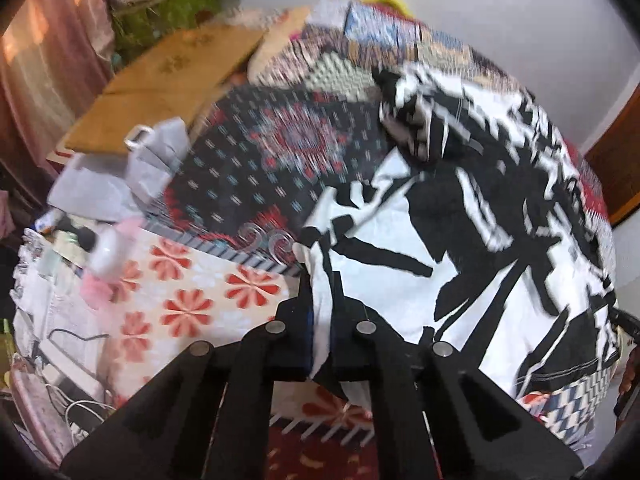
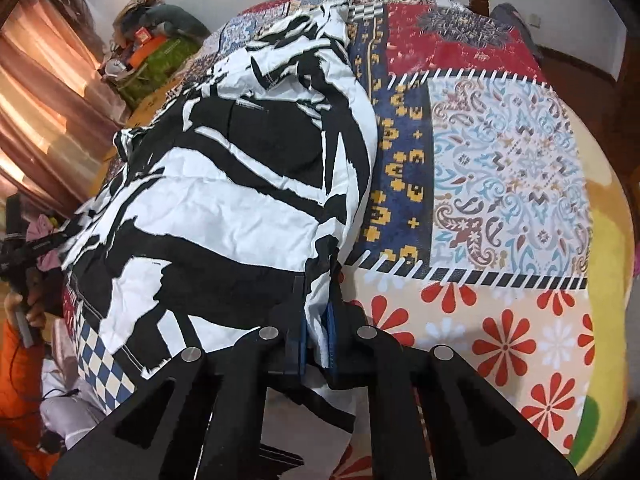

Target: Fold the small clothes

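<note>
Both grippers we hold are clamped on the black-and-white garment [image 1: 460, 240]: left gripper [image 1: 320, 304] and right gripper [image 2: 318, 312] each pinch an edge. It lies spread over the patchwork bedspread [image 2: 500, 168], nearest our side.

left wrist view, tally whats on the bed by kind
black and white garment: 1
patchwork bedspread: 1
grey cloth pieces: cannot tell how many, blurred
gripper holding the garment: 2, left gripper and right gripper
total counted: 4
</note>
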`<state>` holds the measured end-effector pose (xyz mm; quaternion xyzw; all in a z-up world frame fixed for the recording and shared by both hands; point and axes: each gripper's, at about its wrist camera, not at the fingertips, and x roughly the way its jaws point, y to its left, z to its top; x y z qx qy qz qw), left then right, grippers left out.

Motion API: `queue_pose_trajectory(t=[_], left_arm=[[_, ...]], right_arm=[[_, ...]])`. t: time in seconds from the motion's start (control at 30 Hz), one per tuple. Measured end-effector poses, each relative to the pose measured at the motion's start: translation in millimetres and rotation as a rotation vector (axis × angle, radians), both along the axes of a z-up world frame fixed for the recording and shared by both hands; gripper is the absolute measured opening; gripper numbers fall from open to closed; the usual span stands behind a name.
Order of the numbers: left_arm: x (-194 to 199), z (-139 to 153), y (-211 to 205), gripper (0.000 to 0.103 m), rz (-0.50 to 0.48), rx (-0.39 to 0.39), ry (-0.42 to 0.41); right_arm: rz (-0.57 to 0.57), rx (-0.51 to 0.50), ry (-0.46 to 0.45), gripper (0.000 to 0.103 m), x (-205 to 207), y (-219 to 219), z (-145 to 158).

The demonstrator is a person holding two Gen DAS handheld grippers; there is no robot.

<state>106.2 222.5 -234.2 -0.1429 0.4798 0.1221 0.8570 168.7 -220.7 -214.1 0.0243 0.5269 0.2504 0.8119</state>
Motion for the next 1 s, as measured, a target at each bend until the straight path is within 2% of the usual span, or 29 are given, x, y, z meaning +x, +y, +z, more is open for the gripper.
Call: queue_pose_trajectory(t=[0.1, 0.3, 0.4, 0.53, 0.73, 0.8, 0.9, 1.0], left_arm=[[-16.1, 16.1, 8.2, 0.005, 0.026, -0.009, -0.023], [-26.7, 18.8, -3.4, 0.005, -0.006, 0.031, 0.0], [-24.2, 30.5, -10.4, 0.005, -0.021, 0.027, -0.039], [-13.4, 62.3, -18.1, 0.005, -0.048, 0.028, -0.118], [20.8, 113.5, -21.2, 0.005, -0.054, -0.003, -0.238], [40.9, 126.2, -20.5, 0.005, -0.046, 0.013, -0.259], [75.9, 131.2, -16.3, 0.005, -0.029, 0.047, -0.253], [114.4, 117.9, -6.5, 0.005, 0.001, 0.049, -0.212]], right_arm=[[-0.003, -0.011, -0.04, 0.006, -5.1, -4.4, 8.4], [0.001, 0.02, -0.051, 0.006, -4.8, -15.8, 18.9], [0.005, 0.054, -0.075, 0.006, -0.4, -18.0, 35.8], [0.031, 0.075, -0.148, 0.006, 7.2, -11.0, 68.2], [0.044, 0.091, -0.226, 0.006, 33.2, 7.6, 97.1], [0.043, 0.09, -0.241, 0.006, 45.5, 10.8, 100.4], [0.037, 0.076, -0.248, 0.006, 73.0, 18.7, 100.5], [0.02, 0.052, -0.231, 0.006, 106.8, 24.3, 92.1]])
